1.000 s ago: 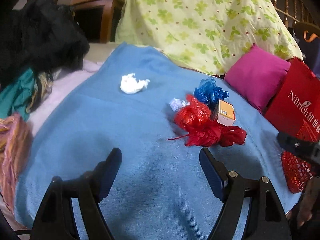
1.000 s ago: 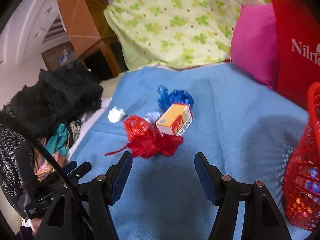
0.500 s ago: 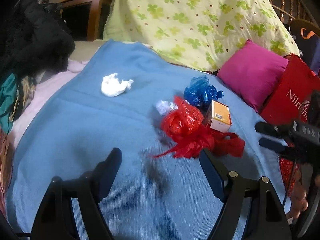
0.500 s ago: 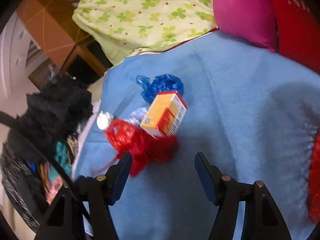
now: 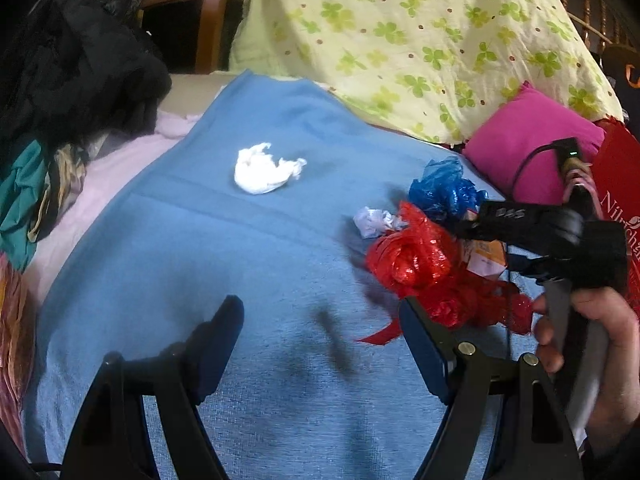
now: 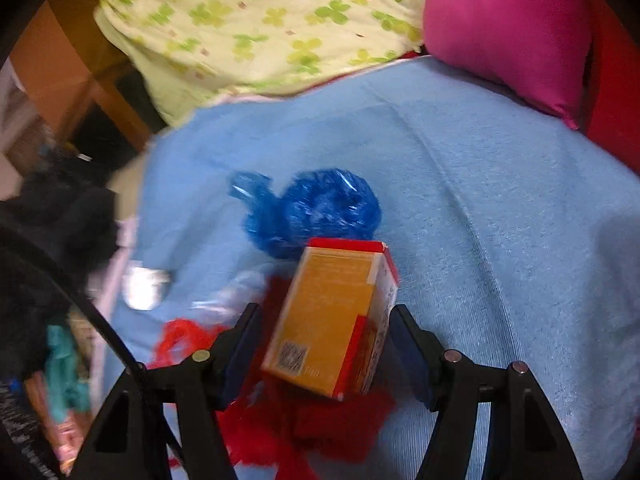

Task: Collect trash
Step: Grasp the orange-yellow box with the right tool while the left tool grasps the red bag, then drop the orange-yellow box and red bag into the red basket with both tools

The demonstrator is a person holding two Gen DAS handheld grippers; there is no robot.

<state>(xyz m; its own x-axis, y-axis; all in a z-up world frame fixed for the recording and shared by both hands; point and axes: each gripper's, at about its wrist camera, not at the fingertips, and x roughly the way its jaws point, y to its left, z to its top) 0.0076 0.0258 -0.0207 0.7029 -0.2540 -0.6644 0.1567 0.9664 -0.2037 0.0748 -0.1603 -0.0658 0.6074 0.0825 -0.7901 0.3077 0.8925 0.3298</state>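
The right claw stood released around the orange box; the left claw hung released over the blue blanket.

Left wrist cam sits back, looking across the bed. Right cam's way closer, right over the orange box; both catch it.

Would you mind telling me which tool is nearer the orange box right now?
Right. The right tool has its open fingers on either side of the orange box; the left tool hangs open over bare blue blanket, well short.
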